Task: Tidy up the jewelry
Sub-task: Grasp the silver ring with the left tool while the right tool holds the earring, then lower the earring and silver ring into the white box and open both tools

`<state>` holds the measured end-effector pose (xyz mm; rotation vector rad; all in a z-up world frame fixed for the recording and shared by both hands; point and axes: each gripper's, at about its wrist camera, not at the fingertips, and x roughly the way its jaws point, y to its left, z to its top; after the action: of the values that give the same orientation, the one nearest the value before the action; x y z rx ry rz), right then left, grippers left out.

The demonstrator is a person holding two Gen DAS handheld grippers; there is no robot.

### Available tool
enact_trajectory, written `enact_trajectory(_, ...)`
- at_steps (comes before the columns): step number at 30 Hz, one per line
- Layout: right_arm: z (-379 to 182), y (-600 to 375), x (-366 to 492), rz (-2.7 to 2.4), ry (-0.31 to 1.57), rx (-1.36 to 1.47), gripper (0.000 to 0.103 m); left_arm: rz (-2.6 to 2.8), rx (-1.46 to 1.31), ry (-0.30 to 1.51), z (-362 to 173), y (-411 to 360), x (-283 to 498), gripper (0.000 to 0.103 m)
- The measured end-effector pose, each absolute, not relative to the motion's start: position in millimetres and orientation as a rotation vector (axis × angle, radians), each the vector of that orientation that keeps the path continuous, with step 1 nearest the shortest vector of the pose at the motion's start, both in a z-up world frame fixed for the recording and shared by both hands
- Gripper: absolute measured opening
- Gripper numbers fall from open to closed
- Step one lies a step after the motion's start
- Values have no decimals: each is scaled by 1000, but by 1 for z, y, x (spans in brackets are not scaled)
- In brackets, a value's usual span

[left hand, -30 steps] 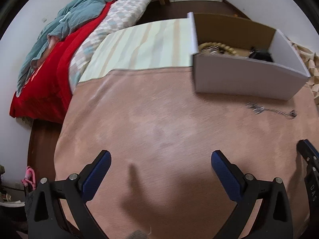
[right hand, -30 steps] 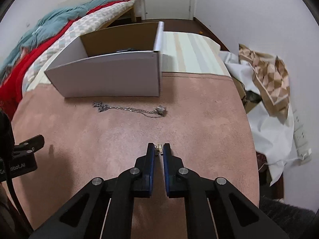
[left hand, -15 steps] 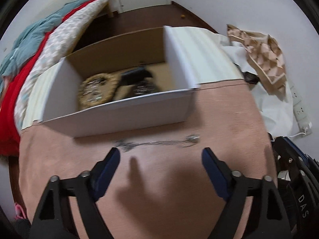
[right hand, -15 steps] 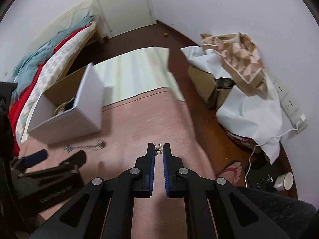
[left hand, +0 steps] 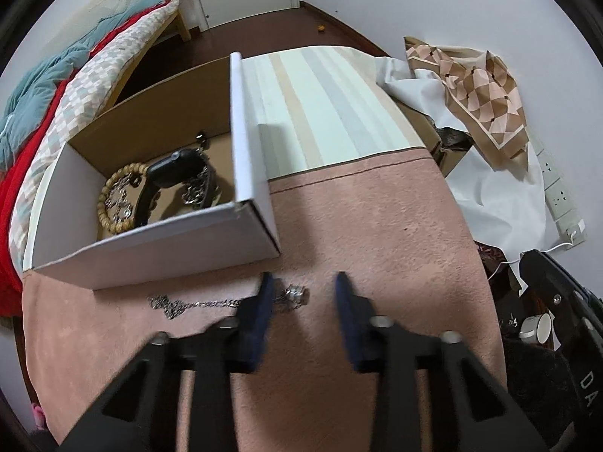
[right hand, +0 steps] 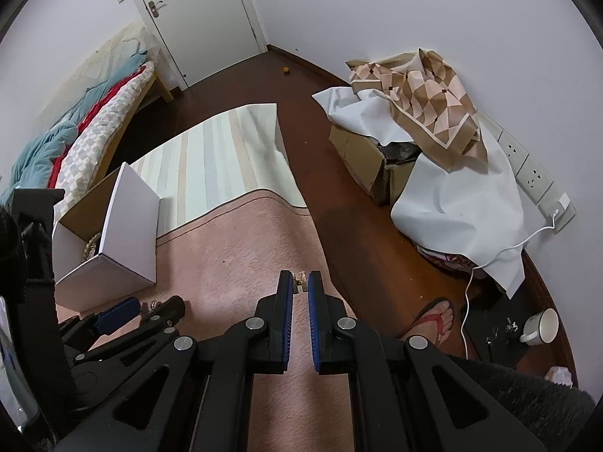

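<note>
A silver chain necklace with a pendant lies on the pink cloth in front of a white cardboard box. My left gripper is open, low over the cloth, its fingers either side of the pendant end. The box holds a wooden bead bracelet, a black watch and silver chains. My right gripper is shut on a small gold piece of jewelry, held above the cloth's right part. The left gripper and the box also show in the right wrist view.
The pink cloth covers a low surface, with a striped cloth beyond it. A bed with red and blue bedding is at the left. Covered cardboard boxes, a power strip, a cup and a sandalled foot are on the right.
My left gripper swung right to face the box, dropped to the necklace and narrowed around the pendant. My right gripper lifted and turned right, still holding the gold piece.
</note>
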<state>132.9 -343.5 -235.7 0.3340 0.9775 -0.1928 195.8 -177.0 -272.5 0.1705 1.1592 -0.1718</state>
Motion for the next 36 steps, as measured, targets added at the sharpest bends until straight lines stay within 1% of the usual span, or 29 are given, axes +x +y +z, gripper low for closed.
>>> enact_trajectory(1, -236, -344, 133, -195, 977, 338, 9, -178, 174, 1161, -273, -177, 195, 9)
enact_trajectory(8, -226, -344, 130, -198, 954, 350, 9, -219, 143, 1152, -261, -170, 182, 9)
enact_trajectory(14, -203, -336, 127, -169, 911, 356, 8, -245, 88, 1126, -236, -154, 165, 9)
enact_trajectory(21, -167, -315, 129, -92, 859, 356, 8, -281, -38, 1080, -182, -118, 162, 9)
enact_trajectory(30, -113, -275, 153, 40, 809, 336, 8, -320, -113, 980, -102, -75, 194, 9)
enact_trajectory(33, -97, -262, 168, 103, 805, 360, 8, -324, -103, 952, -86, -62, 209, 9)
enact_trajectory(36, -91, -250, 186, 154, 824, 375, 8, -309, -99, 952, -82, -49, 225, 9)
